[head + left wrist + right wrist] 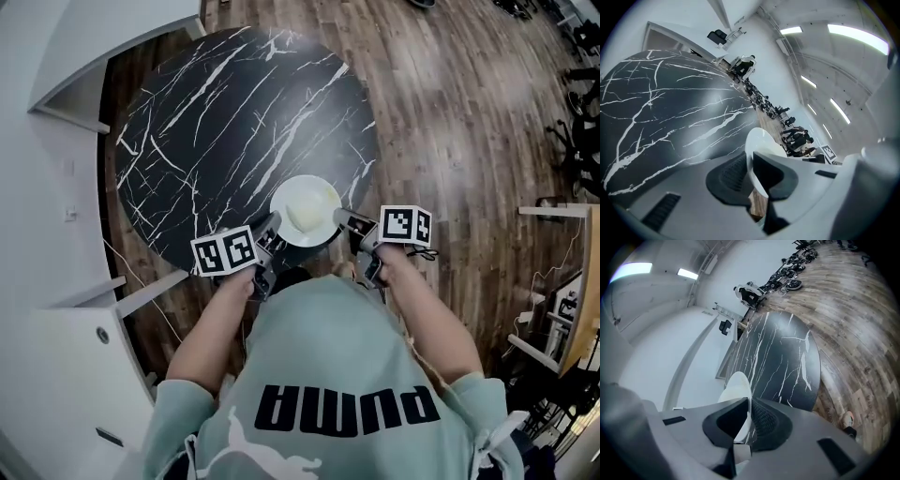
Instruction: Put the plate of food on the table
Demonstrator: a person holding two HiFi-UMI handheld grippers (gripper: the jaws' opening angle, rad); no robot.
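Note:
A white plate (pixel 323 201) carrying a pale mound of food (pixel 302 214) is at the near edge of the round black marble table (pixel 225 131). My left gripper (pixel 271 226) is shut on the plate's left rim, and my right gripper (pixel 342 218) is shut on its right rim. In the left gripper view the plate (pixel 759 143) runs edge-on between the dark pads (pixel 733 174). In the right gripper view the plate (pixel 737 389) is pinched the same way. Whether the plate rests on the table or hovers just above it, I cannot tell.
Wooden floor (pixel 450 122) surrounds the table. A white counter (pixel 47 187) runs along the left. Office chairs (pixel 792 261) stand far off, and a shoe (pixel 847 420) shows on the floor beside the table.

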